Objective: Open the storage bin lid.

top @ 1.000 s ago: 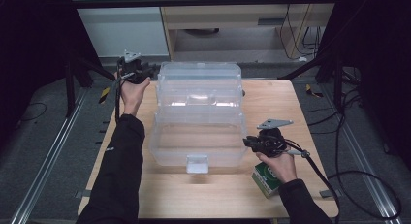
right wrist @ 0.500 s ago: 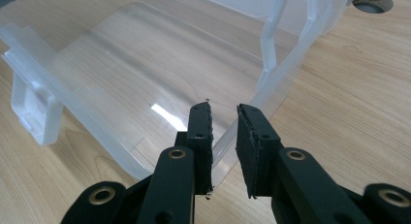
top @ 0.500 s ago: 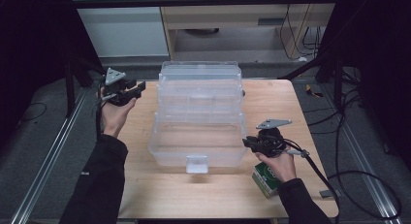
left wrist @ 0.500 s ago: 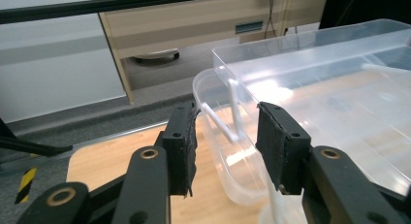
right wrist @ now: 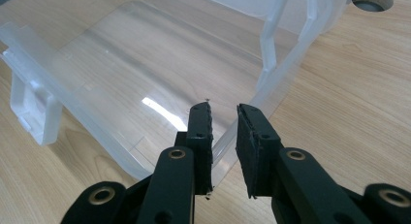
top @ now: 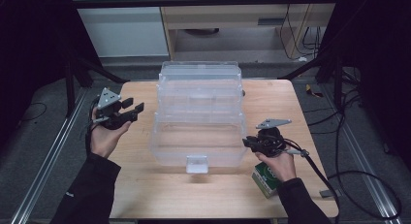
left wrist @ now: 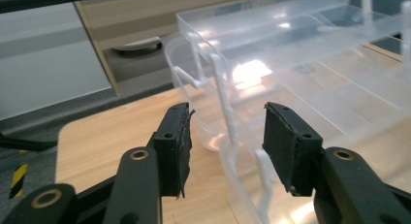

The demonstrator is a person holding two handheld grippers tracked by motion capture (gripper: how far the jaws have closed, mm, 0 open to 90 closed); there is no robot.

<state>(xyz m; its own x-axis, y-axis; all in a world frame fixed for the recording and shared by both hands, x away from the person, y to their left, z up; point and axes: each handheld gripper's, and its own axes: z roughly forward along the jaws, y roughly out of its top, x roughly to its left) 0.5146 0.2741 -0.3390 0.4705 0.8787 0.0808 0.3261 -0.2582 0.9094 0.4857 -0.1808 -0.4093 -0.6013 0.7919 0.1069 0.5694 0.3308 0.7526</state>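
A clear plastic box (top: pixel 198 112) with stepped fold-out trays stands spread out in the middle of the wooden table (top: pixel 276 95). My left gripper (top: pixel 134 105) hovers to the box's left, a short way off, and points at it. Its jaws have just been opening and stand open with nothing between them. In the left gripper view this gripper (left wrist: pixel 227 110) faces the box's white hinge arms (left wrist: pixel 220 88). My right gripper (top: pixel 246 142) sits at the bottom tray's right front corner. In the right gripper view it (right wrist: pixel 223 107) is shut on that tray's thin clear wall (right wrist: pixel 242 107).
A small green carton (top: pixel 265 178) lies on the table under the right hand. The box's front latch (top: pixel 196 163) faces the near edge. Dark frame posts and cables stand around the table, and a cabinet stands behind it.
The left hand has come from the box's back left corner toward the near side, along the table's left. Its jaws stand wider apart than before. The right hand has not moved.
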